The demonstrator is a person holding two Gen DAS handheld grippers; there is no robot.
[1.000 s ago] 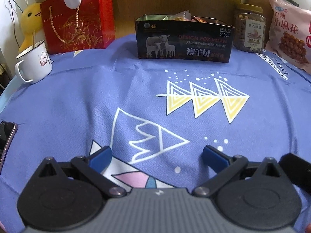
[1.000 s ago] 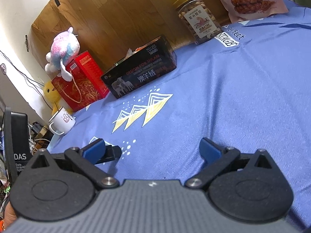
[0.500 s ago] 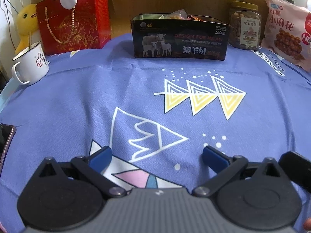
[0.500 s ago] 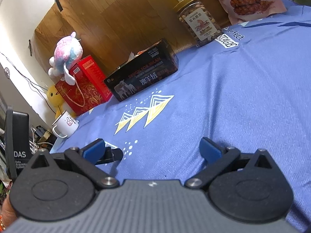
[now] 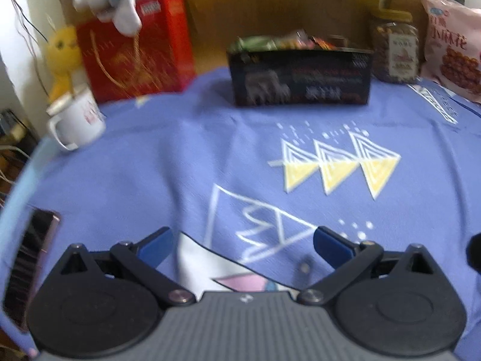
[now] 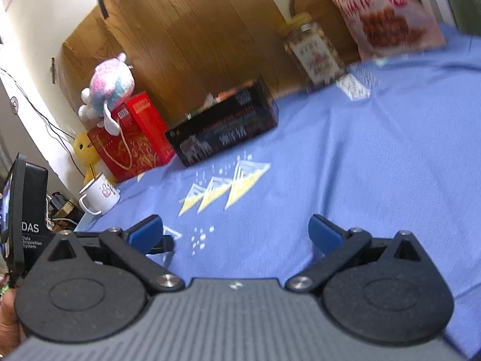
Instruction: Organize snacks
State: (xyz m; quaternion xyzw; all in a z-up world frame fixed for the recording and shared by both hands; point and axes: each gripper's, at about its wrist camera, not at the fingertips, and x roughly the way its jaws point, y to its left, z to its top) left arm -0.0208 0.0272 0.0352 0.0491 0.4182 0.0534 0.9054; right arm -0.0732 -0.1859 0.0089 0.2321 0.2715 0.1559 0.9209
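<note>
Left wrist view: the left gripper (image 5: 242, 245) hangs over the blue tablecloth (image 5: 180, 162), jaws spread wide, nothing between them. The black box (image 5: 300, 79) holding snack packets stands at 12 o'clock by the wooden wall. The jar (image 5: 393, 51) and pink snack bag (image 5: 451, 45) sit at 1 o'clock; the white mug (image 5: 76, 120) at 10 o'clock.

Right wrist view: the right gripper (image 6: 234, 231) is likewise wide and empty. The black box (image 6: 222, 129) lies at 12 o'clock, the jar (image 6: 314, 51) and pink snack bag (image 6: 381, 12) at 1 o'clock.
</note>
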